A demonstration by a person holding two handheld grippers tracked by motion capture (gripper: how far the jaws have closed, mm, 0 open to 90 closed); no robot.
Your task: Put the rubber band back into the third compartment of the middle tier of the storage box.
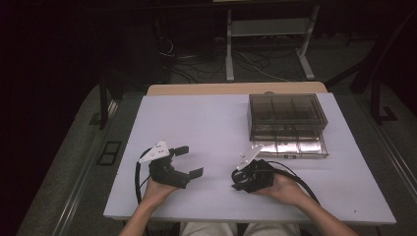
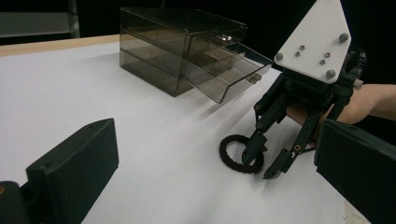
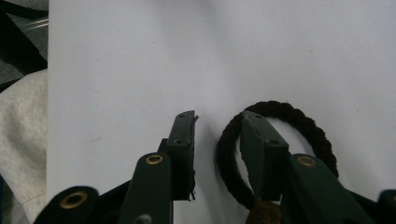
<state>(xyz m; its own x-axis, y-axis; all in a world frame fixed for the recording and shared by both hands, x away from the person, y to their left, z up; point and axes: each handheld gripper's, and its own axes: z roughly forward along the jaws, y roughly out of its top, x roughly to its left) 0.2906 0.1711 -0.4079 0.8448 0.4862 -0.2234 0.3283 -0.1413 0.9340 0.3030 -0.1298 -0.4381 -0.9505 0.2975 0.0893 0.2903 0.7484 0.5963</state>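
Observation:
A dark braided hair tie (image 3: 308, 126) lies flat on the white table (image 1: 196, 118), near its front edge. My right gripper (image 3: 218, 116) points down over it. One jaw stands inside the ring and the other outside, so the ring's near strand lies between them with a gap left on the outer side. The left gripper view has the same hair tie (image 2: 224, 151) under the right gripper (image 2: 261, 165). My left gripper (image 1: 193, 161) rests at the front left, its jaws wide apart with nothing between them.
A smoky clear drawer box (image 1: 285, 115) stands at the back right of the table, its lowest drawer (image 1: 295, 146) pulled out toward me. A person's hands hold both grippers from the front edge. Cables trail from each gripper.

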